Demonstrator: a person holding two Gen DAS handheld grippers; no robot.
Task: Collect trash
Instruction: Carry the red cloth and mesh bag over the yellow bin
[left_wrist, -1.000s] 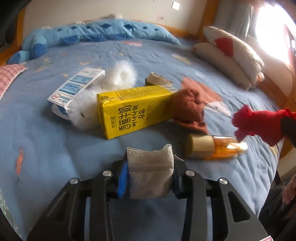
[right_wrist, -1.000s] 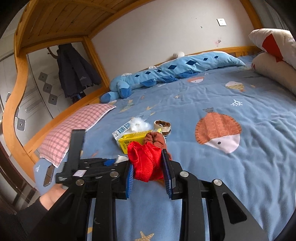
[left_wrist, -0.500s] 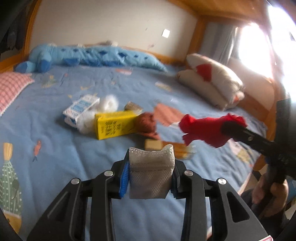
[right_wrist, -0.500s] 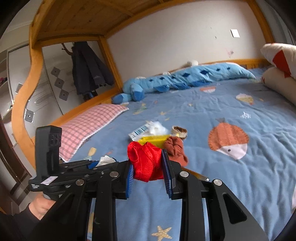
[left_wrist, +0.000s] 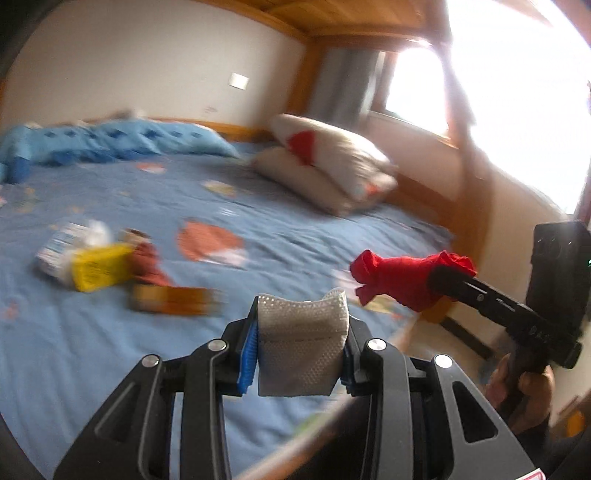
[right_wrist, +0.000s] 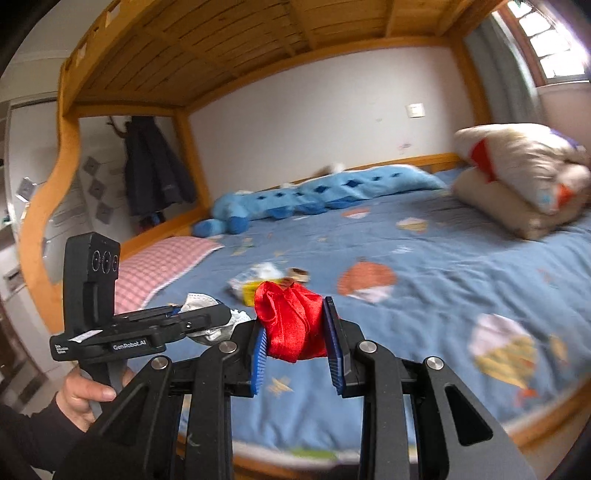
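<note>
My left gripper is shut on a grey-white face mask and holds it above the near edge of the bed. My right gripper is shut on a crumpled red cloth; the cloth also shows in the left wrist view. The left gripper with the mask shows at the left of the right wrist view. On the blue bedspread lie a yellow carton, a blue-white box, white fluff, a brown cloth and an amber bottle.
Stacked pillows lie at the far right of the bed, a blue plush along the wall, a pink checked pillow at the left. The wooden bed rail runs along the near edge. A bright window is at right.
Both grippers have pulled back and up from the bed, still holding mask and red cloth. The trash pile now looks smaller and farther, and the left view has swung right toward the window.
</note>
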